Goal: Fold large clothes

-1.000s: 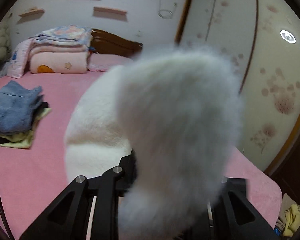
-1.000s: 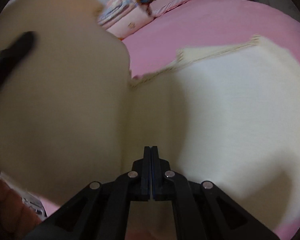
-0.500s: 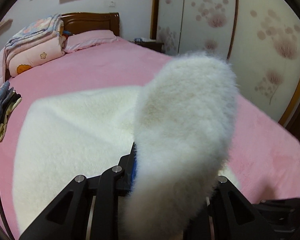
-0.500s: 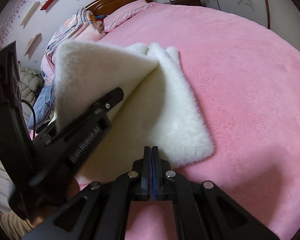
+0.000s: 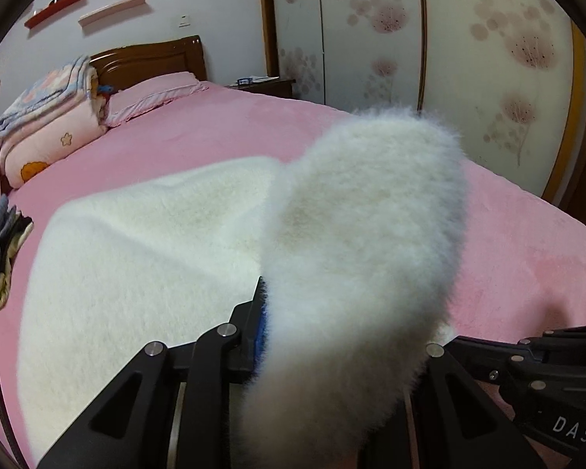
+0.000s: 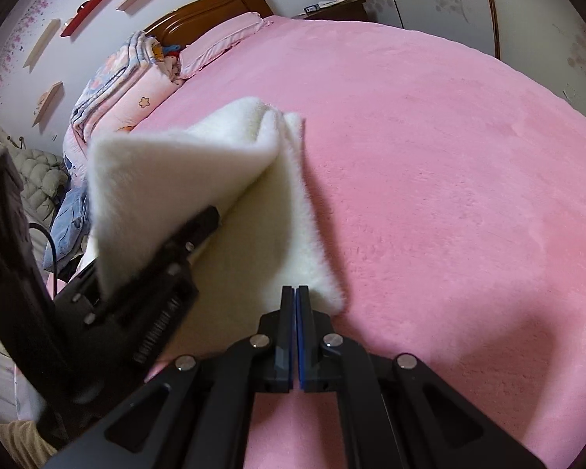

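Observation:
A large white fleece garment [image 5: 144, 258] lies folded on the pink bed [image 5: 222, 133]. My left gripper [image 5: 332, 312] is shut on an upper flap of it and holds that flap raised; the fleece hides the right finger. In the right wrist view the garment [image 6: 277, 211] lies at centre left, with the left gripper [image 6: 164, 258] holding the lifted flap [image 6: 175, 179] above it. My right gripper [image 6: 295, 301] is shut and empty, its tips just at the garment's near corner, low over the bed [image 6: 449, 195].
Folded quilts [image 5: 47, 125] and a pink pillow [image 5: 156, 93] lie by the wooden headboard [image 5: 148, 58]. A pile of folded clothes [image 5: 0, 242] sits at the bed's left edge. Wardrobe doors [image 5: 468, 58] stand to the right. The right gripper's body [image 5: 547, 371] shows at lower right.
The left gripper has swung the held flap over and down, so the garment now lies folded on the bed. The right gripper has pulled back from the fleece to its near corner.

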Motion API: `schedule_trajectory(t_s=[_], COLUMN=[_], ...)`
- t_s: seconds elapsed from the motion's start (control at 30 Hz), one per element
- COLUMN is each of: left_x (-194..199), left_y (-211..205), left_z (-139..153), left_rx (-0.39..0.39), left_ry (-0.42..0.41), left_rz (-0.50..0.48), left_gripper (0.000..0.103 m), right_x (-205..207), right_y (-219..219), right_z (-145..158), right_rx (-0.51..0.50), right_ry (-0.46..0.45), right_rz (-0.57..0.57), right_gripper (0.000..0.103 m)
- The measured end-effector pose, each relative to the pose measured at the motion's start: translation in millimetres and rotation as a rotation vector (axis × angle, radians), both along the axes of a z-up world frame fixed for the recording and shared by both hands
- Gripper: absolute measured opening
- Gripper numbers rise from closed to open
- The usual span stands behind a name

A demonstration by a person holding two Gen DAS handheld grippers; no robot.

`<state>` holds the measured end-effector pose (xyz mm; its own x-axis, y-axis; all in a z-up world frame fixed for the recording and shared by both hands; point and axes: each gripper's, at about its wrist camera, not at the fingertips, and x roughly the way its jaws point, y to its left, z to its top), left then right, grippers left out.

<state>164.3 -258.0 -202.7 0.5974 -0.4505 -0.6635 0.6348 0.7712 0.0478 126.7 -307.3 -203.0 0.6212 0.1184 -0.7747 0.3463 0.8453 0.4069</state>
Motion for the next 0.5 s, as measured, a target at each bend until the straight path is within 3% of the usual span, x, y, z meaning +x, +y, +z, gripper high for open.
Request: schedule_trajectory(t_s=[0.07,0.2,0.3,0.4,0.43,0.47,0.5], left_x=[4,2,-16,-26,-27,-26,-24], left_y=[3,10,23,49,61,74,88], left_z=[6,29,56,87,94,100,103], left_rx=[-0.011,-0.072,-0.104,-0.163,-0.177,-0.193,-0.202], left_ry=[0.03,0.119,0.111,0.082,0.074,0.065,0.059], left_rz=[-0.003,-0.073,-0.123,-0.109,-0.087,-0.05,-0.006], left_gripper=[0.03,0.068,0.082,0.087,0.089,0.091,0.091], right_x=[-3,-12,-17,-20,-21,-22,-23], right_y=[-1,-7,-15,-16,-17,-17,-15], right_z=[5,24,42,61,67,74,82], right_rx=[-0.026,-0.029,-0.027,-0.023,-0.018,-0.015,-0.015], right_ry=[0.0,-0.029,-0.053,-0.085,-0.101,-0.122,-0.149], right_rz=[-0.006,-0.019,-0.027,-0.021,-0.019,-0.017,-0.004], right_gripper=[0.001,0.002,0.003,0.024,0.04,0.049,0.05])
